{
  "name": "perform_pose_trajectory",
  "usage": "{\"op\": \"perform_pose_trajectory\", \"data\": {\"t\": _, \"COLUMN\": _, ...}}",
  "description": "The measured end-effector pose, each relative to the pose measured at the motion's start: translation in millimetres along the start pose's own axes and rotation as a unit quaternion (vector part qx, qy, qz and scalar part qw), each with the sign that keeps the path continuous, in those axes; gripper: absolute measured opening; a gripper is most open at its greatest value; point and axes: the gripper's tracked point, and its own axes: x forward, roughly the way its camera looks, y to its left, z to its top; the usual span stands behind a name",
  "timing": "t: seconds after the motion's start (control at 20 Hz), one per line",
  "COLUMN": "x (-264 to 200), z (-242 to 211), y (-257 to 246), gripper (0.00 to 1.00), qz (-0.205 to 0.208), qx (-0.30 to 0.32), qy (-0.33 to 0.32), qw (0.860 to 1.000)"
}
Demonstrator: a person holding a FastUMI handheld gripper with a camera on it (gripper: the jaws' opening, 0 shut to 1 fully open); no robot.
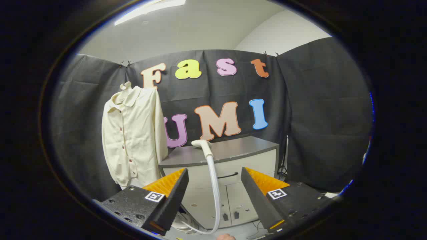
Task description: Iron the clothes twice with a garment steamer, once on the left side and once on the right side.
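On top of the grey cabinet (240, 146) rests the steamer head (201, 144), and its white hose (215, 193) hangs down in front toward the floor. The gripper (215, 190) stands open, fingers wide apart, holding nothing, with the hose seen between them but further ahead. The cream shirt (133, 133) hangs on the wall beside the cabinet. I judge the head light and rigid, somewhat smooth; the neck just under it seems the best place to hold, since the hose is flexible.

We see a cream button-up shirt (133, 133) hanging upright on the booth wall, just beside the cabinet's (233, 148) left edge. White garment steamer head (202, 144) rests at the cabinet top's front edge, its hose (215, 193) dropping down the cabinet front.
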Motion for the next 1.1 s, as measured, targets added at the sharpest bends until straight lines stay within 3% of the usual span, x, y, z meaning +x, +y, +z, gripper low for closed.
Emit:
{"op": "perform_pose_trajectory", "data": {"t": 0.65, "x": 4.1, "z": -1.4, "y": 4.5, "gripper": 0.97, "qz": 0.023, "qx": -0.004, "qy": 0.003, "qw": 1.0}}
{"op": "perform_pose_trajectory", "data": {"t": 1.1, "x": 58.9, "z": 25.6, "y": 15.9, "gripper": 0.96, "qz": 0.042, "qx": -0.016, "qy": 0.013, "qw": 0.999}}
